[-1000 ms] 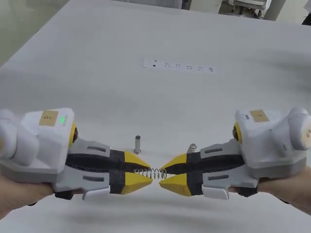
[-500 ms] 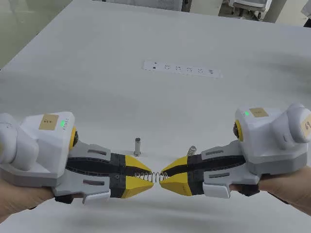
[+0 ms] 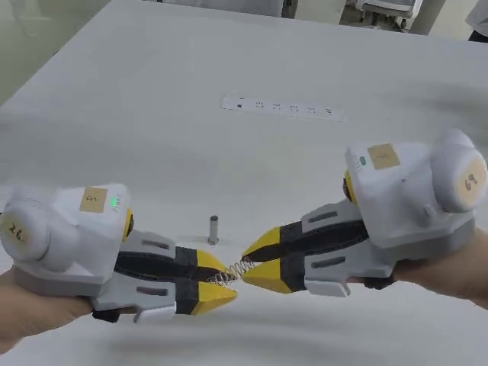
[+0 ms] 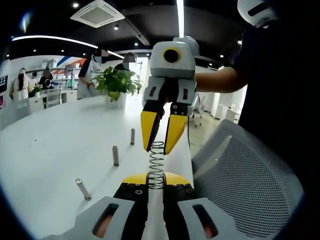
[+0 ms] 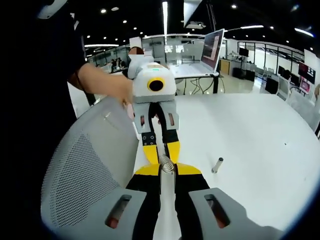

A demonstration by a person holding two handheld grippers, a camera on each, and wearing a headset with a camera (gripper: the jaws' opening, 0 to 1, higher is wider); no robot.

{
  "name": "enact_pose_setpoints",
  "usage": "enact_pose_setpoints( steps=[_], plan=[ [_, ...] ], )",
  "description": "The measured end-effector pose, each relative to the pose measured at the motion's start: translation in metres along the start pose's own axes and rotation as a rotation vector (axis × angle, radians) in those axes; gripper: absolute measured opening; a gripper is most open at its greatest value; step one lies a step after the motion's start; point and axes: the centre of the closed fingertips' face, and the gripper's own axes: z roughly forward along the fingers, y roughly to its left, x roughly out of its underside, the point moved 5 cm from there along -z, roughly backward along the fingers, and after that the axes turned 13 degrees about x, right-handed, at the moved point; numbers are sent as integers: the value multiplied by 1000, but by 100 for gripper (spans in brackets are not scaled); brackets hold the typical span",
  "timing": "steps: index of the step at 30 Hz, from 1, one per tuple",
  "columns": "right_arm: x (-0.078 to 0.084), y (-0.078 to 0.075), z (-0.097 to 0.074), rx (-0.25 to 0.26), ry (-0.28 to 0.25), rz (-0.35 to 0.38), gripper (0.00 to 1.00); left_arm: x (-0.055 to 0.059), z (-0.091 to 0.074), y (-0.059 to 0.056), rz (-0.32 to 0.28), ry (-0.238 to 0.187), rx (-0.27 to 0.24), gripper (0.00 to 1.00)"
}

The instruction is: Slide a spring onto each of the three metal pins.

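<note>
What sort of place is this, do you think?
Likely an open-plan office or lab: a long white table, a laptop, a mesh chair and a potted plant under ceiling lights.

A thin coil spring (image 3: 232,271) spans the air, one end pinched in the left claw (image 3: 223,284), the other in the right claw (image 3: 245,265). On the desk (image 3: 152,114) a bare pin (image 3: 213,229) stands upright. Beyond it, a second pin (image 4: 115,156) and a third pin (image 4: 132,136) each wear a spring.
</note>
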Motion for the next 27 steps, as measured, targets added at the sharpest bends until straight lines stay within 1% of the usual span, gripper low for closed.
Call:
enact_pose_setpoints(
  steps=[3,4,6,8,10,11,16,19,20,23,24,27],
  plan=[
    [-7,1,1,-3,19,-41,7,0,4,1,7,14,1,2],
    [-9,1,2,-4,32,-73,7,0,5,2,12,17,-1,2],
    [-12,1,2,-4,48,-113,7,-1,6,3,12,17,-3,2],
    [-14,1,3,-6,57,-137,7,-1,7,3,16,17,-3,2],
    [-18,2,5,-11,61,-145,7,-2,8,4,21,15,-3,2],
    [-19,2,6,-15,75,-159,7,-2,9,4,24,18,-3,2],
    [-18,5,9,-27,138,-253,7,0,13,5,30,33,1,2],
    [-19,6,9,-34,160,-289,7,0,14,5,35,37,2,2],
    [-19,6,9,-35,177,-296,7,1,15,5,36,40,4,2],
    [-19,5,9,-36,198,-316,7,0,15,6,38,40,3,2],
    [-19,5,8,-36,209,-337,7,0,15,7,41,42,1,2],
    [-19,6,8,-36,233,-353,7,1,15,7,41,45,4,2]
  ],
)
